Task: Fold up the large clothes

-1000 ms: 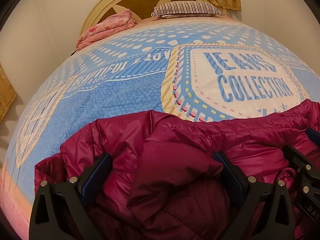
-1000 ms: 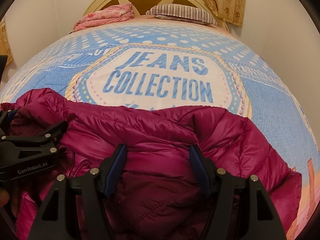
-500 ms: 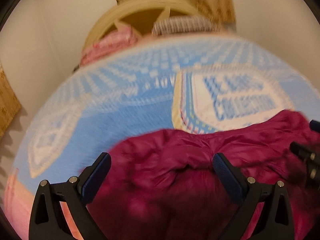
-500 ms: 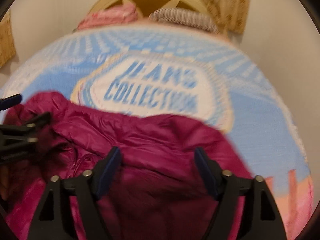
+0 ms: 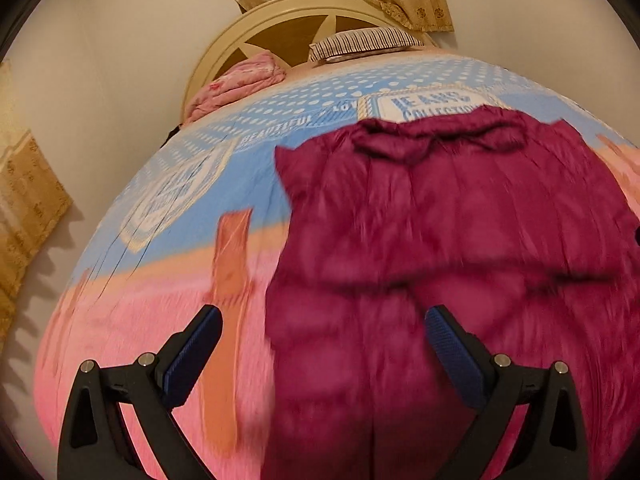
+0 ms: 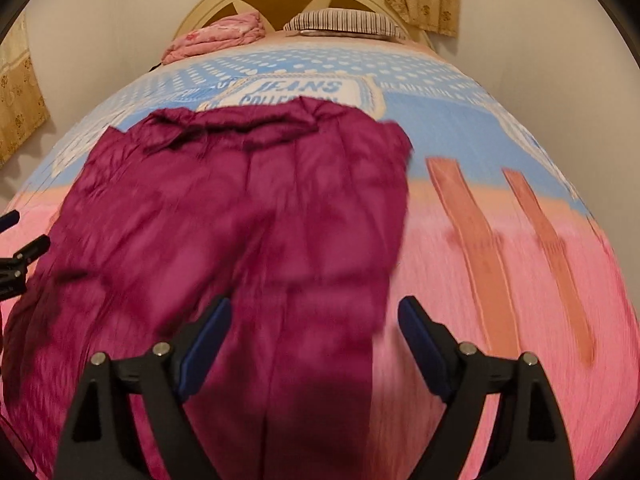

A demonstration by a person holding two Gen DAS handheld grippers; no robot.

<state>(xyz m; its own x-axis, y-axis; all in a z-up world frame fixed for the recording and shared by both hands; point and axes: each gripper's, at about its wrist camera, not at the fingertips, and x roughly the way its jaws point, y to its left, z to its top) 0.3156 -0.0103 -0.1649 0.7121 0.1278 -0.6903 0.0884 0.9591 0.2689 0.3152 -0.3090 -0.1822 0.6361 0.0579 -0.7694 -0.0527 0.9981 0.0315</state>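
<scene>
A large magenta puffer jacket (image 5: 452, 240) lies spread lengthwise on the bed, its far end bunched near the "JEANS COLLECTION" print. It also shows in the right wrist view (image 6: 240, 220). My left gripper (image 5: 320, 344) is open, held above the jacket's near left edge, with nothing between its blue pads. My right gripper (image 6: 314, 332) is open above the jacket's near right edge, also empty. The left gripper's body (image 6: 20, 256) shows at the left edge of the right wrist view. Both views are motion-blurred.
The bed cover (image 5: 168, 208) is blue at the far end and pink near me. A striped pillow (image 5: 364, 42) and a folded pink blanket (image 5: 240, 80) lie by the cream headboard (image 5: 288, 12). Curtains (image 5: 24, 216) hang on the left wall.
Both grippers have pulled back and up from the jacket's far end toward the foot of the bed. The jacket, bunched before, now lies stretched out long. Both stay open.
</scene>
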